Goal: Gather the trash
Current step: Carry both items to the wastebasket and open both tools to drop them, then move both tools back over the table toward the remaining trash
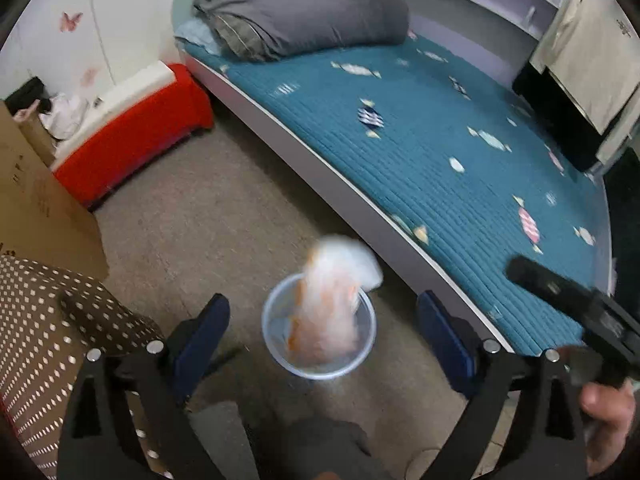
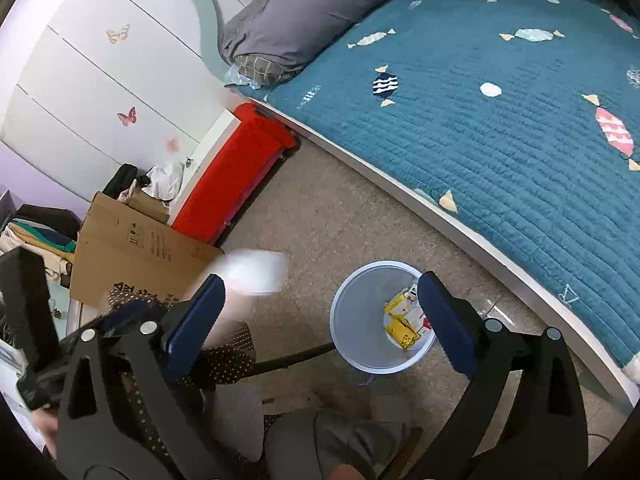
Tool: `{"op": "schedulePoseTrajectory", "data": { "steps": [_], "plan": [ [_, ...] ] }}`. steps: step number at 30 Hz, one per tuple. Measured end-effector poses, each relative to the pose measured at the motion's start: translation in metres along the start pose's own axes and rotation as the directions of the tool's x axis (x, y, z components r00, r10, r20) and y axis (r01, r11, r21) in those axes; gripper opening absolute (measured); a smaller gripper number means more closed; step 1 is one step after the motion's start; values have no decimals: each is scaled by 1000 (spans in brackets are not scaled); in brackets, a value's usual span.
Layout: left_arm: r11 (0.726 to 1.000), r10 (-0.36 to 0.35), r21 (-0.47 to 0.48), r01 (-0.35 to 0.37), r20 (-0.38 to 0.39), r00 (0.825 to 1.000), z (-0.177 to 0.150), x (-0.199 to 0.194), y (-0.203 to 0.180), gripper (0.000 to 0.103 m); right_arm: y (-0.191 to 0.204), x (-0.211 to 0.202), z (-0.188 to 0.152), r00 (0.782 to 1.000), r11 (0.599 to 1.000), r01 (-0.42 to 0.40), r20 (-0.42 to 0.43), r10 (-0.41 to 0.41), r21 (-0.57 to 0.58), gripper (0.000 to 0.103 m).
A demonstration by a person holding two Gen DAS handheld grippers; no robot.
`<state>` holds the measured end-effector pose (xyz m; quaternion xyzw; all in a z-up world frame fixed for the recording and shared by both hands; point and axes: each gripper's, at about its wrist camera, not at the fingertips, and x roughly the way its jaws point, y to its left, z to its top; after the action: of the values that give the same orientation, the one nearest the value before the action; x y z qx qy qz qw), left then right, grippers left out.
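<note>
Gaping wide, both empty: left tool [image 1: 322,332], right tool [image 2: 320,320] | blurred wrapper [image 1: 332,304] over bin [image 1: 276,354]

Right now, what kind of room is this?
Most likely a bedroom: a bed with a teal quilted candy-print cover, a grey folded duvet at its head, and white panelled wall with butterfly stickers. A pale blue round plastic waste bin stands on the floor.

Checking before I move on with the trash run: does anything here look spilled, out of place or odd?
Nothing is spilled on the floor. The one odd thing is a blurred white and orange wrapper in mid-air over the round trash bin, free of the open left gripper. The yellow packets lie inside the bin.
</note>
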<state>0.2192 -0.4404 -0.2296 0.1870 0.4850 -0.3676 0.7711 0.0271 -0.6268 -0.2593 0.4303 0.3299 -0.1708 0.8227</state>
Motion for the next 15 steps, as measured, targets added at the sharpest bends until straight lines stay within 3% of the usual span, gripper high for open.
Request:
{"op": "schedulePoseTrajectory", "data": {
  "steps": [15],
  "plan": [
    [995,44,-91,-30,147,988,-41,-104,35,94,48,-30,-39,999,993,34,29,-31,-116,97]
  ]
}}
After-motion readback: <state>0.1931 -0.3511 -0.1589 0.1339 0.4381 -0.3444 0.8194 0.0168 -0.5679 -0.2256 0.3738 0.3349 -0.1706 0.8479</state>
